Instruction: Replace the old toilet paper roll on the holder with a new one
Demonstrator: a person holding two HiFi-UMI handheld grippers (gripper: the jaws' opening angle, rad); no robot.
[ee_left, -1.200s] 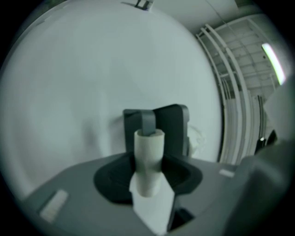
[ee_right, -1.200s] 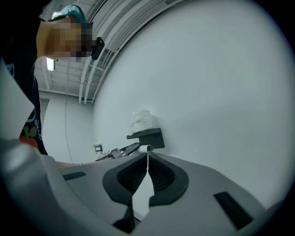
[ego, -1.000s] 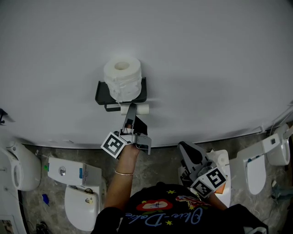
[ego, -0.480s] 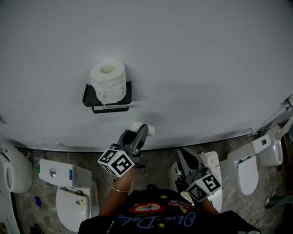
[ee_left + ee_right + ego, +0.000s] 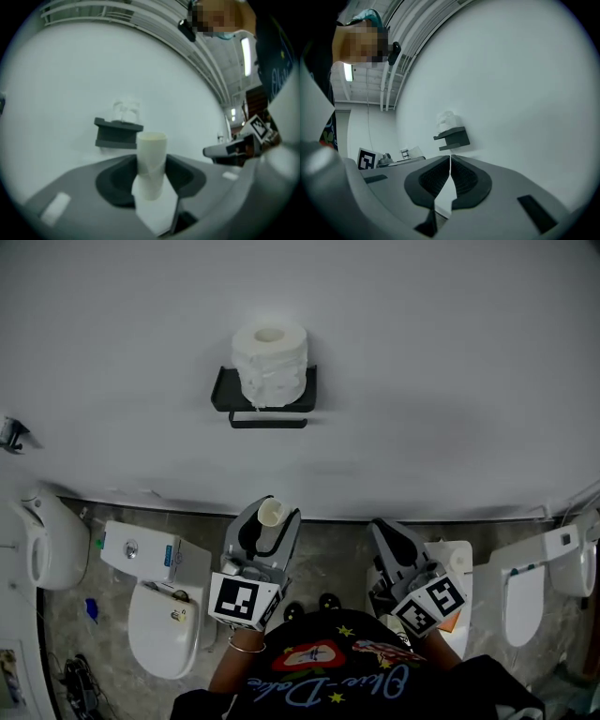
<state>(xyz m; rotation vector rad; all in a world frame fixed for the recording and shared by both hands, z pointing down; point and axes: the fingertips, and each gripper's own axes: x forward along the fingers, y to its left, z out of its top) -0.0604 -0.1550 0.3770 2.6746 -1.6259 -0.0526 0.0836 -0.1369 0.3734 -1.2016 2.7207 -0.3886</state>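
A full white toilet paper roll (image 5: 270, 362) stands on the shelf of the black wall holder (image 5: 225, 395); the holder's bar (image 5: 267, 421) below is bare. My left gripper (image 5: 269, 515) is well back from the wall, level, with an empty cardboard tube (image 5: 270, 513) upright between its pads. In the left gripper view the tube (image 5: 151, 164) sits gripped between the pads while the jaws are opening slightly, and the holder (image 5: 117, 133) is far ahead. My right gripper (image 5: 386, 532) is shut and empty, its pads meeting in the right gripper view (image 5: 450, 173).
A plain white wall fills the upper view. Below stand several toilets: one under my left arm (image 5: 164, 615), one at the far left (image 5: 47, 549), one behind my right gripper (image 5: 455, 568), one at the right (image 5: 525, 587).
My left gripper pulled the cardboard tube off the holder's bar, drew back from the wall and rolled so the tube now stands upright. The right gripper stayed shut, near its place.
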